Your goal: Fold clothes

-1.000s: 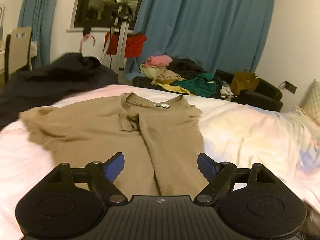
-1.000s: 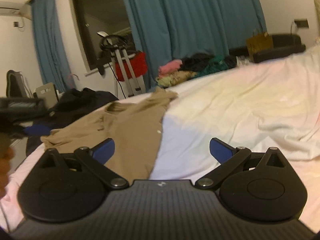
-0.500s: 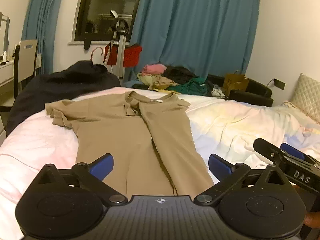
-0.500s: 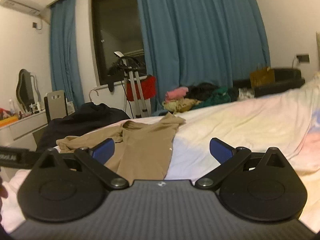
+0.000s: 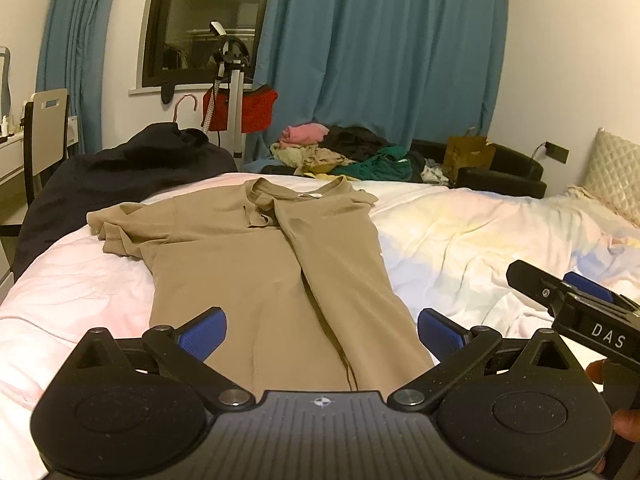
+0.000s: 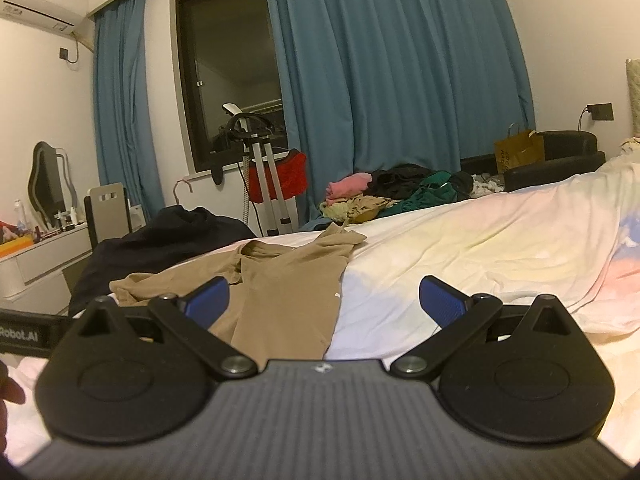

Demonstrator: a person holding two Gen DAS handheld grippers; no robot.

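Note:
A tan T-shirt (image 5: 256, 264) lies on the bed, its right side folded over toward the middle, its left sleeve spread out and rumpled. It also shows in the right wrist view (image 6: 280, 292). My left gripper (image 5: 322, 330) is open and empty above the shirt's near hem. My right gripper (image 6: 324, 302) is open and empty, held above the shirt's right edge and the sheet. Part of the right gripper (image 5: 576, 312) shows at the right of the left wrist view.
The bed has a pale pastel sheet (image 5: 472, 240). A dark garment (image 5: 120, 172) lies at the far left edge. A pile of clothes (image 5: 348, 156) sits beyond the bed, by a black sofa (image 5: 504, 168) and a red-topped stand (image 5: 240, 108). A pillow (image 5: 616, 176) lies at right.
Both grippers have drawn back and risen from the shirt. The left gripper's fingers have opened wider. The right gripper has come into the left wrist view. The shirt has not moved.

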